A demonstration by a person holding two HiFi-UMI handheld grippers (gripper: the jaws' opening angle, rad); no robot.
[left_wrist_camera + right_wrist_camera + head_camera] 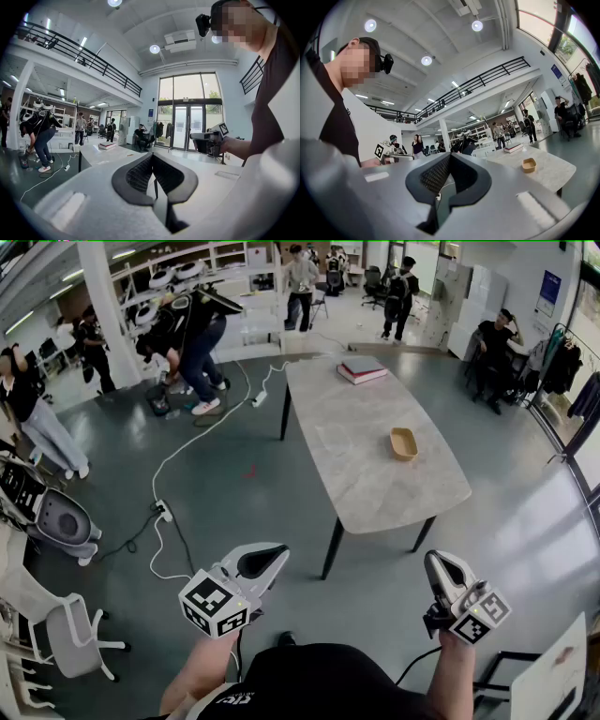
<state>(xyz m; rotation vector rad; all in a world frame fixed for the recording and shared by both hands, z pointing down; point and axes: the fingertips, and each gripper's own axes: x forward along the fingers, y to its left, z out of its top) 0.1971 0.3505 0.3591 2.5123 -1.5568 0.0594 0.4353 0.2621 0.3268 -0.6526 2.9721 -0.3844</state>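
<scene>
I hold both grippers in the air over the grey floor, short of the near end of a long pale table. My left gripper is shut with nothing between its jaws; in the left gripper view its tips meet. My right gripper is also shut and empty, its tips closed in the right gripper view. A small tan tray lies on the table, and a stack of books sits at its far end. Each gripper sees the other: the right gripper and the left gripper.
A white cable with a power strip runs across the floor at left. White chairs stand at the near left. A person bends over gear beyond the table; others stand or sit farther back. A clothes rack is at far right.
</scene>
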